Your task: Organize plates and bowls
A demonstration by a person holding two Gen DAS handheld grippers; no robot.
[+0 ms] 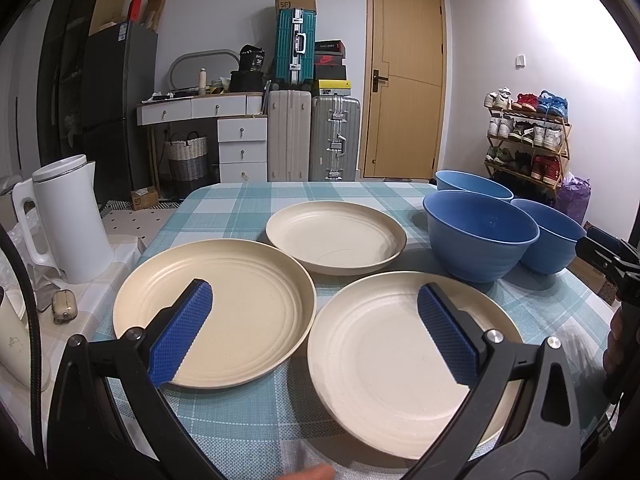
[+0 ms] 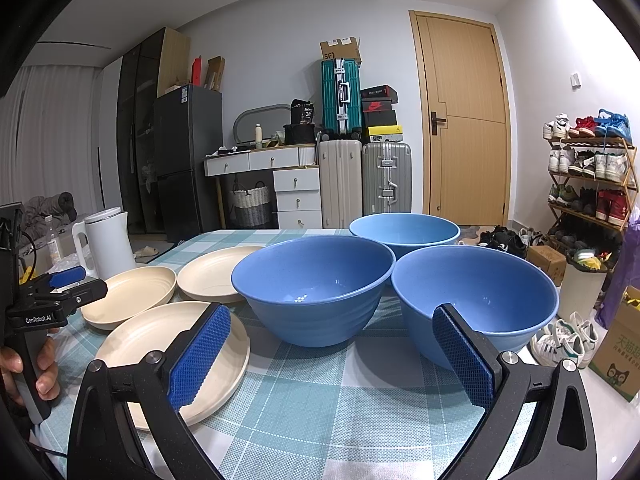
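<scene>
Under my left gripper (image 1: 314, 314), jaws gaping wide and gripping nothing, two cream plates (image 1: 216, 312) are sitting side by side, a third plate (image 1: 336, 236) lying behind. Right gripper (image 2: 330, 344) is hanging equally wide before three blue bowls (image 2: 316, 284) clustering on the checked tablecloth (image 2: 320, 400).

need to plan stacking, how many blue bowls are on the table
3: one nearest the plates, one on the right, one behind them. None look hidden.

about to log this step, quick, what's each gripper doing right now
Left gripper: open, holding nothing, above the cream plates.
Right gripper: open, holding nothing, facing the blue bowls.
</scene>
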